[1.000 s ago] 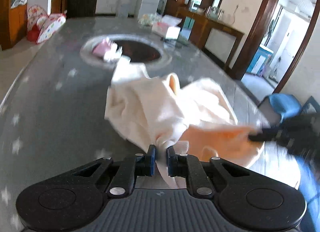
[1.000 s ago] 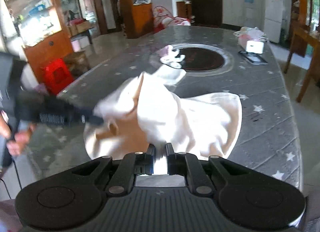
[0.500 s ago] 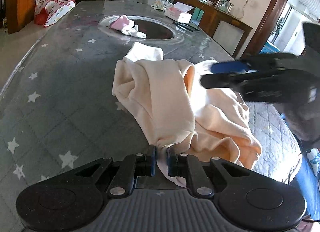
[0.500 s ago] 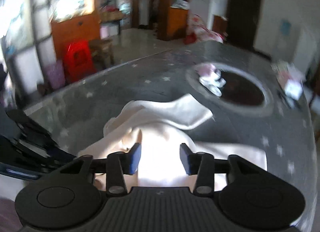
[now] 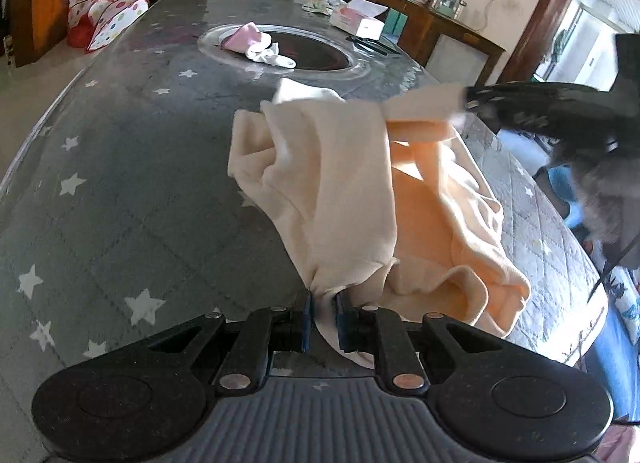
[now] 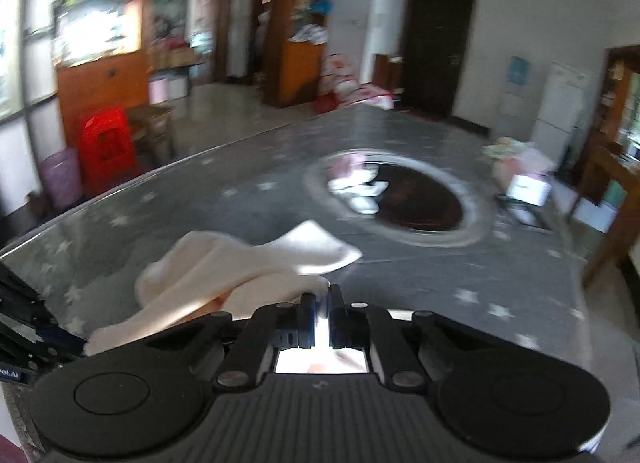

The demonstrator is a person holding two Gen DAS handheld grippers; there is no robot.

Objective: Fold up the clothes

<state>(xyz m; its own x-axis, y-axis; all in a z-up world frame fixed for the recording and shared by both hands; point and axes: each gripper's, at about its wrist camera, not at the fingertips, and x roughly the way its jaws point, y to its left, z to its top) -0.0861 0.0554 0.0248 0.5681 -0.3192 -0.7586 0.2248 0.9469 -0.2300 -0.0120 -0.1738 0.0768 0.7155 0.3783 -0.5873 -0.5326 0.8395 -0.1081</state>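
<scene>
A cream, peach-lined garment (image 5: 340,183) lies bunched on the grey star-patterned table (image 5: 120,183). My left gripper (image 5: 323,317) is shut on a gathered edge of it at the near side. My right gripper (image 5: 466,103) enters from the right in the left wrist view and holds a cuff or corner lifted above the heap. In the right wrist view the right gripper (image 6: 319,317) is shut on the cream cloth (image 6: 224,267), which trails away to the left. The left gripper's body (image 6: 24,327) shows at the left edge there.
A round dark inset (image 5: 308,53) in the table holds pink and white socks (image 5: 260,45). A tissue box (image 5: 358,21) and dark flat items (image 5: 372,45) sit at the far end. The table edge runs along the right, with a blue stool (image 5: 564,191) beyond.
My right gripper was open above the garment half a second ago; now it is shut on a part of it and has lifted that to the right. My left gripper has kept its hold.
</scene>
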